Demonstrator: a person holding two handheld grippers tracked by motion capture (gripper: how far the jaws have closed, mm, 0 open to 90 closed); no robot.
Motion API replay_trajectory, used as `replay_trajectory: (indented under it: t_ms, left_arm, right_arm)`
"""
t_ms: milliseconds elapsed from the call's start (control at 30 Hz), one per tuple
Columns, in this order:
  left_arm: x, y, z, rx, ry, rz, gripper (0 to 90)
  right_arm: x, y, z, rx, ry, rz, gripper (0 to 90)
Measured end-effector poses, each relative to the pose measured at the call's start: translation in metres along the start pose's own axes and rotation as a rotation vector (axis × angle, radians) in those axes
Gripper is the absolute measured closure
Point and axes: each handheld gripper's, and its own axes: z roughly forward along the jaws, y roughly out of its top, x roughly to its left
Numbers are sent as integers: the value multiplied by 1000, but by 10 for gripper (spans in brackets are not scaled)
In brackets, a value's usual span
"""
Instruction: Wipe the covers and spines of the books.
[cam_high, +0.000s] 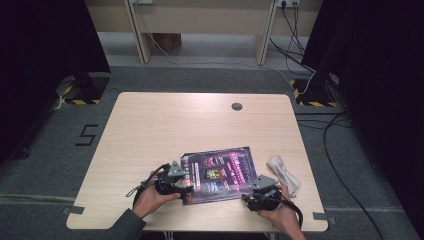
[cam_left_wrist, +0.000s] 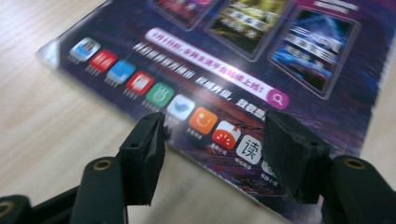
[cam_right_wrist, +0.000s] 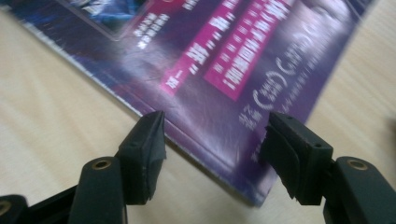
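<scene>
Purple magazine (cam_high: 218, 174) flat on the table (cam_high: 165, 125) near the front edge, left gripper (cam_high: 184, 189) at its left corner, jaws parted, right gripper (cam_high: 248, 199) at its right corner, jaws parted, neither gripping, crumpled cloth (cam_high: 284, 174) just beside

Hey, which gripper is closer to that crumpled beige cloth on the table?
Right. The right gripper sits at the purple glossy magazine's near right corner, just left of the crumpled beige cloth. The left gripper is at the magazine's left edge, farther off.

Magazine (cam_left_wrist: 224, 70): print blurred in both gripper views, wording illegible; cover cut off by picture edges there. Near-left corner hidden under left gripper (cam_high: 181, 189) in high view. Cloth (cam_high: 283, 172) detail indistinct.
</scene>
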Motion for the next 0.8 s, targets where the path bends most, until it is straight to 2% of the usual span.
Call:
replay_trajectory:
  t_ms: [133,200,367,467,533,567,633,667,733,800]
  left_arm:
    - [-9,-4,-5,8,-10,31,417]
    - [-12,-6,-6,-3,-9,24,426]
    - [-17,-7,-7,2,-22,13,424]
    - [-18,-7,-7,1,-24,8,419]
    - [-16,-7,-7,1,-42,7,404]
    - [-13,-6,-7,-1,-49,-10,387]
    - [-6,-5,-7,-12,-13,-37,302]
    - [-1,-4,-7,-27,4,-48,298]
    - [9,-4,-7,-41,24,-78,297]
    - [19,-3,-6,-50,57,-90,289]
  right_arm:
    - [-9,8,8,15,-19,19,355]
    - [-11,13,11,21,-42,14,340]
    - [-17,28,21,47,-88,-47,333]
    - [-22,34,26,47,-98,-59,333]
    - [-25,37,28,47,-93,-36,335]
    - [-26,37,28,27,-81,-10,338]
    - [-28,36,26,-21,-32,65,336]
    - [-29,35,25,-39,-6,102,333]
    - [-26,32,22,-44,22,122,331]
    - [-23,29,20,-60,45,139,332]
